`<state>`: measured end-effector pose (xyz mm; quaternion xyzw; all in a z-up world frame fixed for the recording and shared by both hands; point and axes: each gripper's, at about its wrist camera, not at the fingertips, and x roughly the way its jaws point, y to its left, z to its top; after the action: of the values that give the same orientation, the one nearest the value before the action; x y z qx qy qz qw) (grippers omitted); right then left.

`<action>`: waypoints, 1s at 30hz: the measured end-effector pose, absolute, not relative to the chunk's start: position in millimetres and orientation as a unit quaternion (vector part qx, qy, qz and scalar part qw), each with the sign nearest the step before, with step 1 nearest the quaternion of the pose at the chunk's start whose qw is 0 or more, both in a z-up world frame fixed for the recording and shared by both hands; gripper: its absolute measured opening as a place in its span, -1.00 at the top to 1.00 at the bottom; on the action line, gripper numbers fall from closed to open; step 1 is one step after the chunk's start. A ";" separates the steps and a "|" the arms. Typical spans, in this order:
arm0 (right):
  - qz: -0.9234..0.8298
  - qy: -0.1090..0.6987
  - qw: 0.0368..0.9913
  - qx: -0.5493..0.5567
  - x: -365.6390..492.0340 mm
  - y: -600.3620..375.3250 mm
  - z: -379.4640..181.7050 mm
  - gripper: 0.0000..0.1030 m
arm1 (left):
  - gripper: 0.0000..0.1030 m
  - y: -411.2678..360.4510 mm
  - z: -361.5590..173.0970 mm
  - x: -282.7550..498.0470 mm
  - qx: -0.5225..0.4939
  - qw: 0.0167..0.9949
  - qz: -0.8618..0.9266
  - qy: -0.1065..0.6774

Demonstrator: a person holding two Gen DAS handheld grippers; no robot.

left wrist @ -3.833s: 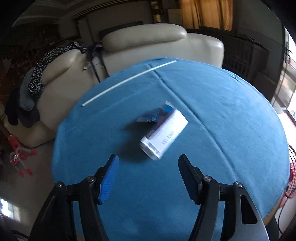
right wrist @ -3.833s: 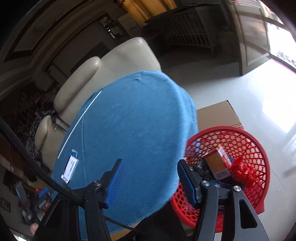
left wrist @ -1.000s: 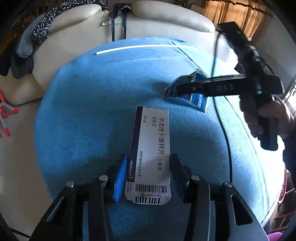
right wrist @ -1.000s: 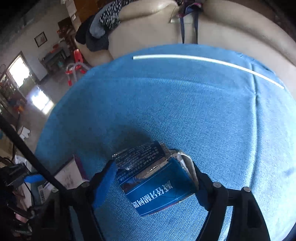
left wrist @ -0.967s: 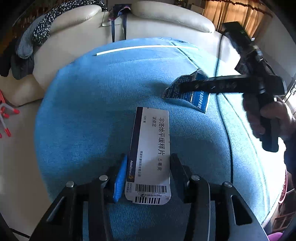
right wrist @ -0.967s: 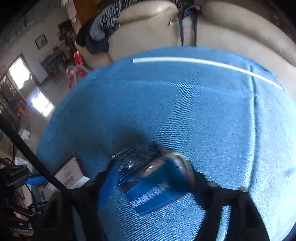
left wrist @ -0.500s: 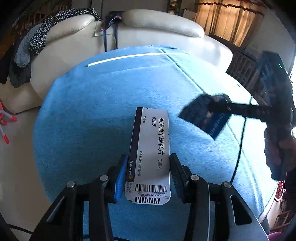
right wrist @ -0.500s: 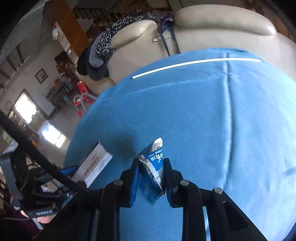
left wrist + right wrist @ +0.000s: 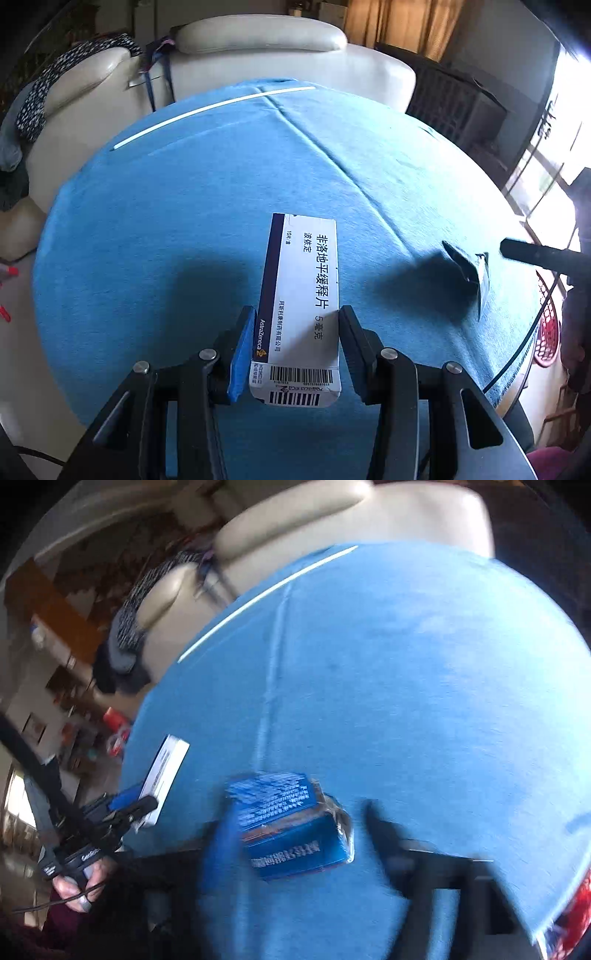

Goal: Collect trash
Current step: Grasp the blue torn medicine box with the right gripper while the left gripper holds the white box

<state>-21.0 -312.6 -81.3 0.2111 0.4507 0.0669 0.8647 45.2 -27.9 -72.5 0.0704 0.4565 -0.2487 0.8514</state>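
While left hand-held gripper (image 9: pixel 295 347) clamps one white box (image 9: pixel 299 295), right (image 9: pixel 299 834) just opened around one blue wrapper (image 9: pixel 291 830).

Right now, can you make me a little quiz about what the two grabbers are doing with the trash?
1. True or false: the left gripper has its jaws clamped on the white box.
2. What colour is the cloth on the table? A red, B blue, C green.
3. What is between the jaws of the right gripper?

Key
1. True.
2. B.
3. The blue packet. The jaws have just been opening and no longer squeeze it.
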 end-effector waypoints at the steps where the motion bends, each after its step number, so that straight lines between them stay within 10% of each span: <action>1: 0.055 0.432 0.878 0.199 -30.5 -315.5 -77.2 -0.58 | 0.08 -29.2 -71.7 43.0 0.072 0.851 -0.251 0.456; 17: 0.069 0.471 0.878 0.054 -5.4 -264.4 -96.6 -0.58 | 0.08 -31.4 -51.5 33.8 0.092 0.860 -0.234 0.443; 30: 0.059 0.444 0.879 0.165 -15.7 -321.2 -101.5 -0.58 | 0.08 -54.6 -42.1 25.8 0.115 0.856 -0.252 0.437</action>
<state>-15.7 -321.2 -101.5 0.1647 0.4445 0.0591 0.8785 25.8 -54.6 -42.1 0.1153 0.4365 -0.2516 0.8561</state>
